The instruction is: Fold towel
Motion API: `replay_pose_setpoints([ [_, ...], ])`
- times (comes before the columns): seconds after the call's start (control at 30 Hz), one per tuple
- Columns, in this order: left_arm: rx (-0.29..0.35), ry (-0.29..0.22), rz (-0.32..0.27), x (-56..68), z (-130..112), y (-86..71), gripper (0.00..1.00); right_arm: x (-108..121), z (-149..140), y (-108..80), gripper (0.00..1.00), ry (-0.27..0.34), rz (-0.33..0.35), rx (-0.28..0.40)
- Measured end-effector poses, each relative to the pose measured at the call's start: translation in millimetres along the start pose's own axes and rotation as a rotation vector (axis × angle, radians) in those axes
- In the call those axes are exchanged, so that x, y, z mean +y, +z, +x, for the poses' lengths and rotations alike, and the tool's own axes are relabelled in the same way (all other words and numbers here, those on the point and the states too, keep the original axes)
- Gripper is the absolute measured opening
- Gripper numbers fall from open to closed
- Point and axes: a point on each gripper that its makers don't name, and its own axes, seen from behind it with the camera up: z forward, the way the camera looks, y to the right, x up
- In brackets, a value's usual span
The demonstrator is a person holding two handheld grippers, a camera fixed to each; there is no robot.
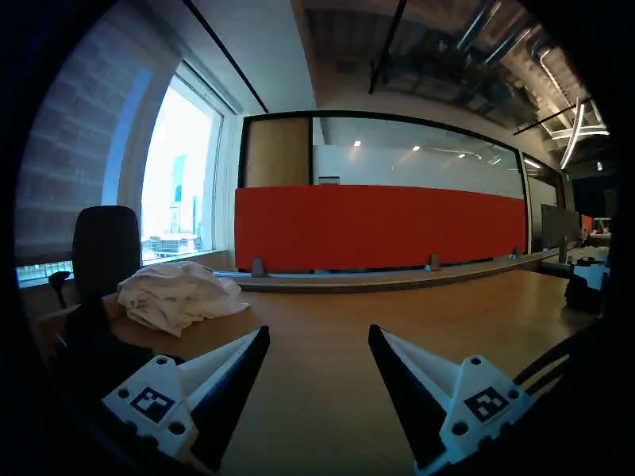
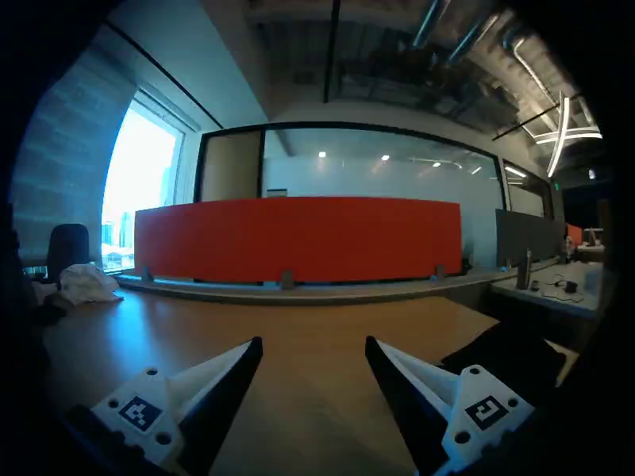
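Hovering low over the desk — left gripper, right gripper, both agape.

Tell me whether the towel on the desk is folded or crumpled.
Crumpled, not folded: the white towel sits as a lumpy heap with irregular creases on the desk, showing no flat layers.

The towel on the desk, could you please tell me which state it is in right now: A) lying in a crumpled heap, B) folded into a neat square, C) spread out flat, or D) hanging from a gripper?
A: the white towel sits bunched in a heap on the wooden desk, apart from the open left gripper.
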Motion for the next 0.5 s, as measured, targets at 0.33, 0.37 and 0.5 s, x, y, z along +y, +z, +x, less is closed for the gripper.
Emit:
replay_pose_setpoints([
  [0.33, 0.0, 0.0, 0.0, 0.3, -0.4, -0.2, 0.92, -1.7, 0.3, 0.5, 1.0, -0.004, -0.003, 0.0],
  [0.37, 0.0, 0.0, 0.0, 0.4, -0.5, -0.2, 0.92, -1.7, 0.3, 0.4, 1.0, -0.004, -0.003, 0.0],
  [0.5, 0.0, 0.0, 0.0, 0.3, -0.6, 0.0, 0.92, -1.9, 0.7, 0.2, 1.0, -0.004, -0.003, -0.002],
])
